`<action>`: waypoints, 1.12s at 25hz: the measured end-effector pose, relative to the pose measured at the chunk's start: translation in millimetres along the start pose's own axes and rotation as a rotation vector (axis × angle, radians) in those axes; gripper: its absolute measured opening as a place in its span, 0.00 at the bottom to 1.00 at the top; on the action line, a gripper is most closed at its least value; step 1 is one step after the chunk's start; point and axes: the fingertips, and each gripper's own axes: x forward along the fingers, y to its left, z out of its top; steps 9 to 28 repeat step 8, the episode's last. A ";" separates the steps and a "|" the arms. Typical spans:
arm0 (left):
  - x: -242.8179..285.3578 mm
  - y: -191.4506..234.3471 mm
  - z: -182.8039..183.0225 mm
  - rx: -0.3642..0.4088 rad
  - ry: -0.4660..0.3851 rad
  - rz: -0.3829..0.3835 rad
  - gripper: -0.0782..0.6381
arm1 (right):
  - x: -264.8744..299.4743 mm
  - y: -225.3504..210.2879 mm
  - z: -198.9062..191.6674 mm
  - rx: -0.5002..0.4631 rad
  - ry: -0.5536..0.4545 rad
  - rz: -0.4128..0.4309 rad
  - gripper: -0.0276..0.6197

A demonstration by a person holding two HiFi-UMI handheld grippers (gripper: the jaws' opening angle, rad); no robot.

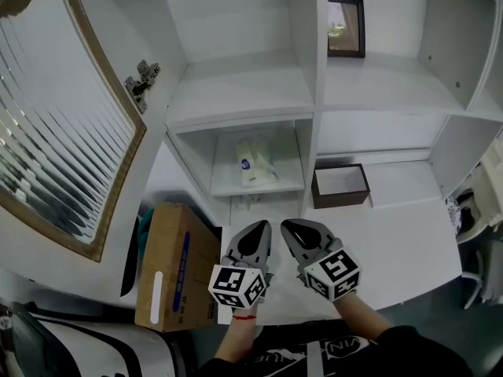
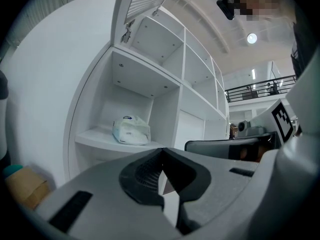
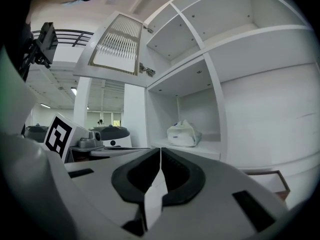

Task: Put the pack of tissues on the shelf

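Pack of tissues [image 1: 255, 163]: on shelf [image 1: 289, 177], near its lip. My left gripper [image 1: 258, 228], right gripper [image 1: 293, 226]: jaws together, empty. Risk: any nudge could tip it off.

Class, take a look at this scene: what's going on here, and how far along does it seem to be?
A person holds the left gripper and the right gripper side by side over the white counter. Both have their jaws shut with nothing between them. The pack of tissues lies on the shelf in the lower left compartment of the cabinet, apart from both grippers, so the placing looks done. A cardboard box sits to the left, below the counter.
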 end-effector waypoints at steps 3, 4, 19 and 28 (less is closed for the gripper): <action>-0.5 -6.0 2.2 0.005 -0.005 -0.005 0.12 | -4.9 0.8 2.2 -0.004 -0.006 0.002 0.06; -0.8 -8.1 2.7 0.007 -0.006 -0.007 0.12 | -6.6 0.9 2.6 -0.004 -0.008 0.002 0.06; -2.4 -15.2 4.9 0.012 -0.010 -0.012 0.12 | -12.6 1.3 4.9 -0.005 -0.012 0.002 0.06; -2.4 -15.2 4.9 0.012 -0.010 -0.012 0.12 | -12.6 1.3 4.9 -0.005 -0.012 0.002 0.06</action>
